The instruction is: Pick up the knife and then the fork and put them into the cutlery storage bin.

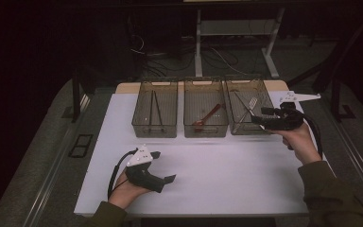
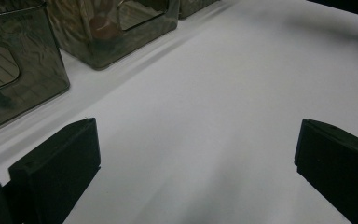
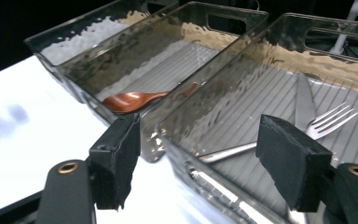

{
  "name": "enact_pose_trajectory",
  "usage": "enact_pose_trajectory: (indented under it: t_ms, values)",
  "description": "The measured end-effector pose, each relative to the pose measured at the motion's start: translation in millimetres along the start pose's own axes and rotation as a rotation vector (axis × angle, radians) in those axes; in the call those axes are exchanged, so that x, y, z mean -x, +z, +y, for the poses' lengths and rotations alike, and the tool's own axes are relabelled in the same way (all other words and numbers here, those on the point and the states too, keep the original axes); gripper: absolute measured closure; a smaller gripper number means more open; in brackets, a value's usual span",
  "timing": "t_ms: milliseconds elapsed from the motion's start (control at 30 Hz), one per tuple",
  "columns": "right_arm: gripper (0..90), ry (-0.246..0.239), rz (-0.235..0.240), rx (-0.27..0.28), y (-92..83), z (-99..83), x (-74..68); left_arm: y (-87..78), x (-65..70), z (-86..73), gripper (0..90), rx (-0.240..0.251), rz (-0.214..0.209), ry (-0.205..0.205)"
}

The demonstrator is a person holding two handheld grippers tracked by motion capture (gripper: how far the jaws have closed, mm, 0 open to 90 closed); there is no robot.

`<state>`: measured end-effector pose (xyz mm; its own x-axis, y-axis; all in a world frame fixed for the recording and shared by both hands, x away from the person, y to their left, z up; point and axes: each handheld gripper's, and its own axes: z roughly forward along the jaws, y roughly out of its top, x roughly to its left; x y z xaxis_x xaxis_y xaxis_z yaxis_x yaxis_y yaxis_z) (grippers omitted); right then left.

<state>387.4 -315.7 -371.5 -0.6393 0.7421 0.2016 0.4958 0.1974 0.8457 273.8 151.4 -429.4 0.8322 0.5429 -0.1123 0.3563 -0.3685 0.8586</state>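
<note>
Over the right bin the right tool hung with its jaws released and nothing between them. Below and just beyond its jaws lay a metal fork, tines toward the far right, its handle running back toward the bin's near wall; a knife lay beside it and seemed to cross under or over it, though the wavy plastic made that hard to read. In the high view the same tool sat at the bin's right edge, level with the rim.

I judged the fork light, stiff and slick: polished steel on a ribbed floor, likely to skate or pivot if pinched near one end. Its thin handle lay almost flat, so the pads would have needed to come down steeply and close across the handle's narrow width, near the middle or just behind the neck, where the balance would be best. Taking it by the tines would have risked a twist. The knife close by could have been dragged along.

The middle bin held a brown spoon. The left tool rested low over the white bench, jaws wide and empty.
</note>
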Motion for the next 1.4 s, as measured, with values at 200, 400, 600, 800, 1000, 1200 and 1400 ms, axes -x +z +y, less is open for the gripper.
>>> enact_pose_trajectory:
  t_ms: [200, 400, 600, 800, 1000, 1200, 1400]
  values:
    - [26.9, -0.004, 0.033, 0.013, -9.1, -11.4, -11.4, -0.5, 0.3, 0.2, 0.0, 0.002, -0.002, 0.001]
    - [26.6, -0.027, 0.048, 0.010, -14.4, -24.3, -22.5, -0.4, 0.3, 0.0, 0.0, 0.003, -0.006, 0.001]
    - [25.8, -0.045, 0.046, -0.004, -16.8, -37.4, -33.0, -0.4, 0.2, -0.3, 0.0, 0.004, -0.008, -0.001]
    - [23.8, -0.071, 0.013, -0.011, -17.2, -50.0, -45.4, 0.0, 0.4, -0.5, 0.0, 0.000, -0.014, 0.000]
    - [19.4, -0.089, -0.009, -0.004, -18.4, -63.2, -57.7, -0.3, 0.4, -0.6, 0.0, 0.001, -0.016, 0.001]
    - [17.1, -0.106, -0.024, 0.018, -20.6, -77.2, -69.1, -0.2, 0.8, -0.5, 0.0, -0.003, -0.019, 0.004]
    - [14.7, -0.117, -0.031, 0.030, -23.5, -89.5, -76.4, -0.2, 1.1, -0.5, 0.0, -0.002, -0.022, 0.009]
